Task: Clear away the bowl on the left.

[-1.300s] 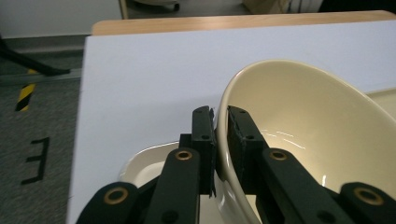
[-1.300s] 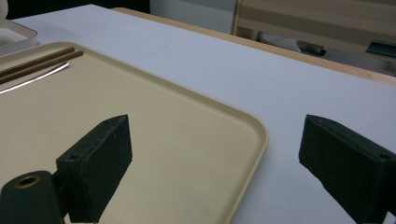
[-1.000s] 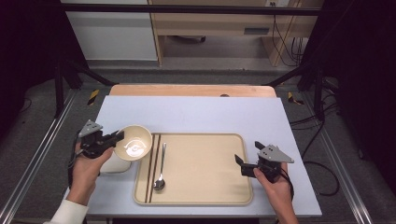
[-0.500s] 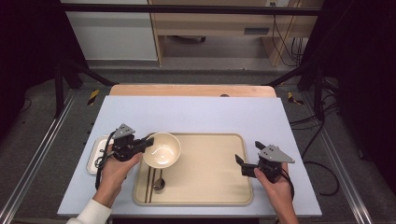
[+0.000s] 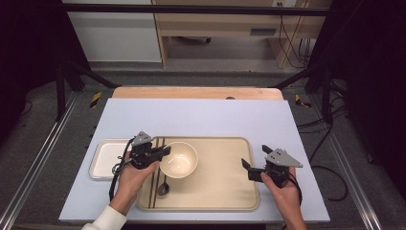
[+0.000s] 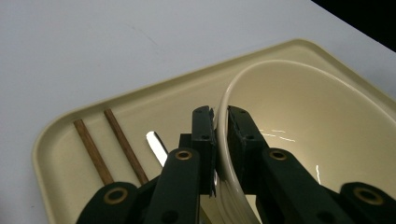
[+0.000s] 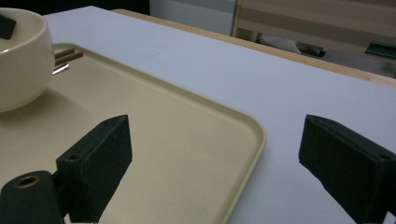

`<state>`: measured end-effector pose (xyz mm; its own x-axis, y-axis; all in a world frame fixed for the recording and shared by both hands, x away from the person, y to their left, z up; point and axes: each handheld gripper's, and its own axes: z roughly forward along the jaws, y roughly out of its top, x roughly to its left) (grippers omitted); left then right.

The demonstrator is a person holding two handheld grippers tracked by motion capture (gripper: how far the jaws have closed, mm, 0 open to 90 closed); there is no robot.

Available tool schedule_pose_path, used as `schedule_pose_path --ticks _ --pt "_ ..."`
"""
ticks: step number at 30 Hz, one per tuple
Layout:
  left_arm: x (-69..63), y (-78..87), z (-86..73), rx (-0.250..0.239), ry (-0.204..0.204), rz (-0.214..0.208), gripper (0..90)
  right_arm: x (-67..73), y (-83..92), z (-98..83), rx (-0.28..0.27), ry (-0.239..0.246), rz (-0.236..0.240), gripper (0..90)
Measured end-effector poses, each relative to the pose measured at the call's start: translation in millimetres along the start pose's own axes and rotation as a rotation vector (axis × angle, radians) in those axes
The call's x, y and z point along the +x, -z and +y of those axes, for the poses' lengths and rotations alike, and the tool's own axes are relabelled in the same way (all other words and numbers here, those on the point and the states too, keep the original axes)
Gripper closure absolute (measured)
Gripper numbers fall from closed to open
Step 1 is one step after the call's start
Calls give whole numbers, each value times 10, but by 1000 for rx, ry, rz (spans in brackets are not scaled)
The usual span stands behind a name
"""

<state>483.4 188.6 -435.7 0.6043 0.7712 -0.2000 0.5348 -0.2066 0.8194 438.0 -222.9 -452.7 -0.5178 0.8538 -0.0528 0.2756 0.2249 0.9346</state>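
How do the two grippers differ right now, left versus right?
The left gripper is shut on the rim of the cream bowl, while the right gripper is open with nothing between its jaws. The left one reaches over the beige tray's left side, near the chopsticks and spoon; the right one sits at the tray's right edge. Both have black jaws and a grey top plate.
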Motion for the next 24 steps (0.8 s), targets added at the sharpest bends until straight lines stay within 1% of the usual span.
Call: schedule_pose_path --ticks 3,8,10,16,20,24 --pt "-17 -56 -22 15 -8 1 815 -5 3 -1 -1 -1 1 99" --pt "-9 -90 -50 24 1 0 815 -13 7 -1 -5 -1 0 99" --pt "-5 -96 -58 29 -1 0 815 -16 7 -3 -3 -1 0 99" --pt "-4 -130 -73 34 8 -6 813 -10 6 -2 -2 -2 0 99" --pt "-13 -146 -75 34 6 -9 814 -17 8 -2 -5 -3 -1 99" --pt "1 -156 -79 40 16 -13 815 -17 9 -3 -3 -1 0 98"
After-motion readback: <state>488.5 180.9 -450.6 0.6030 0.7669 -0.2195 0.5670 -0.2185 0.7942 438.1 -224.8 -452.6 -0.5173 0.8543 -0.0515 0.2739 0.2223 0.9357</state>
